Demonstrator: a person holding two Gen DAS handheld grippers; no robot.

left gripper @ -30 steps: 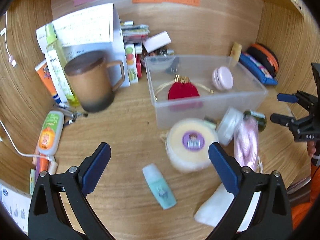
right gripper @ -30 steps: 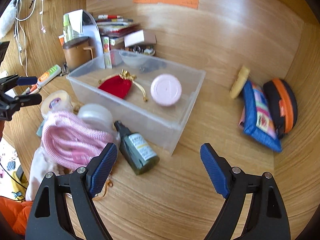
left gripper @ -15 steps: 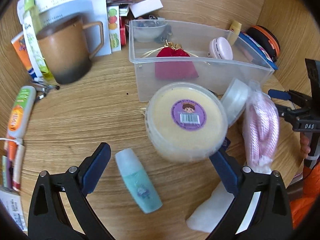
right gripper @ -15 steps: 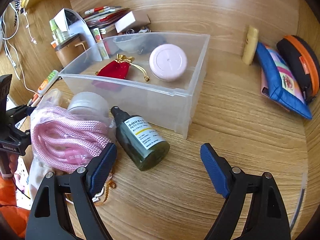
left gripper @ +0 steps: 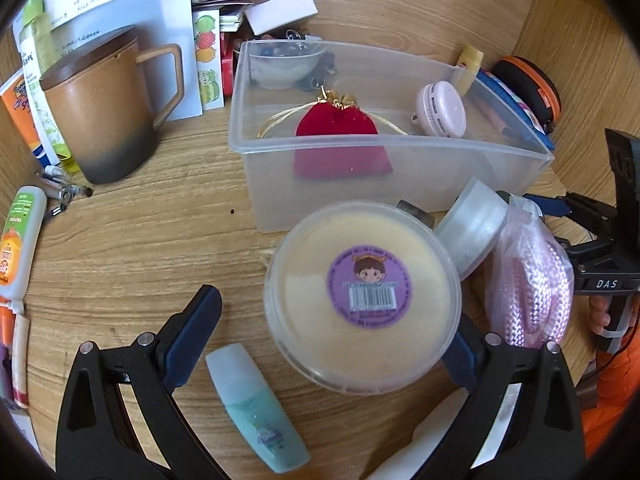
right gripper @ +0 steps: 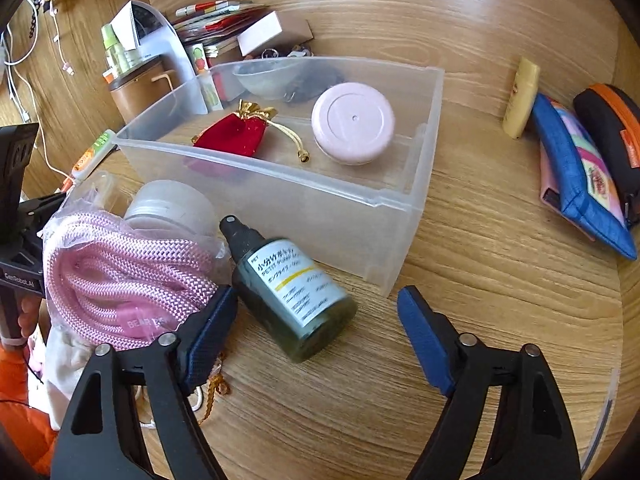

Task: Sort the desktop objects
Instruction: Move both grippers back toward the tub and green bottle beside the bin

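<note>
Both grippers have dropped and tilted toward the desk vs a sec ago, so loose items now fill the wrist views. Left gripper (left gripper: 320, 342) is spread wide around the round clear plastic tub with cream contents and purple sticker lid (left gripper: 362, 300): the tub sits between the jaws, right pad just beside or behind its rim, left pad well apart, so no grip yet. Right gripper (right gripper: 316, 330) straddles the dark green spray bottle w/ white label (right gripper: 290, 292), which lies on its side on the wood desk (right gripper: 500, 320), just in front of the clear plastic bin (right gripper: 400, 208); its jaws are closing, bottle between them, pads not pressing. The bin already holds a red velvet pouch w/ gold cord (right gripper: 234, 134) and a pink round case (right gripper: 352, 122). Judgement: approach is done, both hands set for pickup, next likely into the bin. The bagged pink rope (right gripper: 120, 280) touching the right gripper's left finger could snag.
</note>
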